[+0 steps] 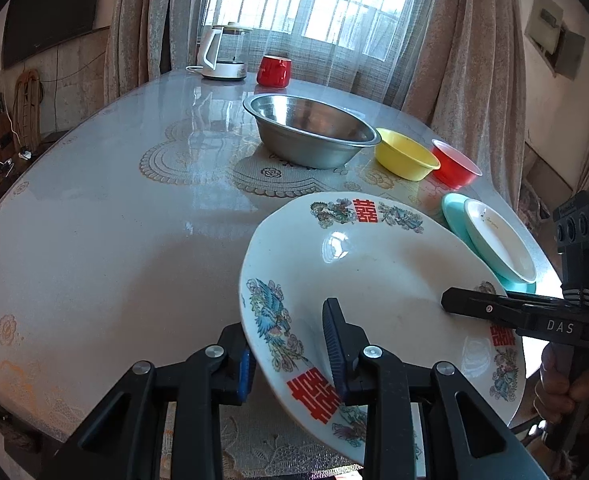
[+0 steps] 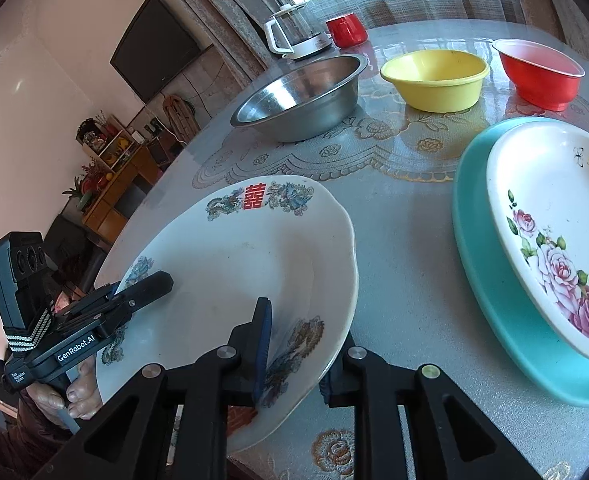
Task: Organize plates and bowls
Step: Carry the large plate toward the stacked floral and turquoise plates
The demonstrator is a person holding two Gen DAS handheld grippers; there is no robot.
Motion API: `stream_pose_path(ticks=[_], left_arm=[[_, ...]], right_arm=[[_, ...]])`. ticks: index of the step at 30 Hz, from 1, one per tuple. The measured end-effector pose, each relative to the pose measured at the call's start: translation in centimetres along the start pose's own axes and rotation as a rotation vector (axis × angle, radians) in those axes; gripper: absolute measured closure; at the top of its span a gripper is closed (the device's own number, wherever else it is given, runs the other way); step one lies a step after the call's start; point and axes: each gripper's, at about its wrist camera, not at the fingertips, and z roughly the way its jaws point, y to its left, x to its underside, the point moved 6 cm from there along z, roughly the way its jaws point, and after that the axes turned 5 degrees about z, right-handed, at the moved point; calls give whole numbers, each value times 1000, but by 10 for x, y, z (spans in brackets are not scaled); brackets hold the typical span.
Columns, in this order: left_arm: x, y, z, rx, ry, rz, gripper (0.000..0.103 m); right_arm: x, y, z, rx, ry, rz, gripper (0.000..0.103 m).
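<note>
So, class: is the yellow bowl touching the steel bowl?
Apart. In the right wrist view, a strip of table shows plainly between the yellow bowl and the steel bowl.

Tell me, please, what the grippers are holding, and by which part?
Both grip the dragon-pattern plate by its rim: left gripper and right gripper on opposite edges.

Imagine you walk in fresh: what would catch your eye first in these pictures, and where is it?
First, the big white plate with red characters and phoenixes, gripped at its near rim by the left gripper and right gripper. Beyond it stand the steel basin, yellow bowl and red bowl.
</note>
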Motion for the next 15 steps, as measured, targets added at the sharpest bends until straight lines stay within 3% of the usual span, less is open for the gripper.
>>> stream_pose_path(ticks=[7,15], left_arm=[[0,-3,-4,-16,-14,32,71],[-6,-10,-11,41,-44,25,72]], right_arm=[[0,5,-4,9,-20,-24,80],[2,4,-14,-13,-21,-37,79]])
